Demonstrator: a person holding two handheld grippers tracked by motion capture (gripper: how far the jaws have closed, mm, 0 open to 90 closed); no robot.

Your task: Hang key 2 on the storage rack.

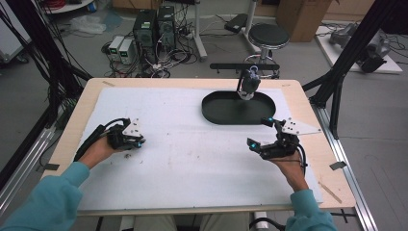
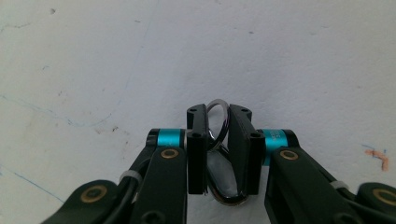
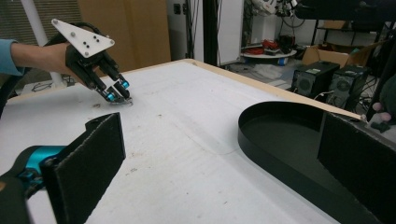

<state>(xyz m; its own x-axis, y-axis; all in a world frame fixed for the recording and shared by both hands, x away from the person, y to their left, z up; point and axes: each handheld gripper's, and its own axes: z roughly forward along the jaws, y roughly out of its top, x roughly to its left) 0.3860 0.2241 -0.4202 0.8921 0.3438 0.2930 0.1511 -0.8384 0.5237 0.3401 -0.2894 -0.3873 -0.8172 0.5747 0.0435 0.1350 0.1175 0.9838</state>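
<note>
A shiny metal ring [image 2: 218,122] stands on edge on the white table cover, and my left gripper [image 2: 218,116] is shut on it, one black pad against each side. More bright metal [image 2: 219,183] shows lower between the jaws. In the high view the left gripper [image 1: 139,143] points down at the table's left side. The right gripper view catches it farther off [image 3: 119,95], tips on the sheet. My right gripper [image 1: 261,132] hovers open at the right, near a black oval tray [image 1: 211,113]. Its wide-apart jaws [image 3: 224,158] hold nothing.
A small camera on a stand [image 1: 250,83] rises at the tray's far edge. The tray's wall [image 3: 280,154] lies close to the right jaw. Beyond the table stand a stool [image 1: 268,34] and computer boxes with cables [image 1: 154,26]. Black frame posts [image 1: 353,43] flank the table.
</note>
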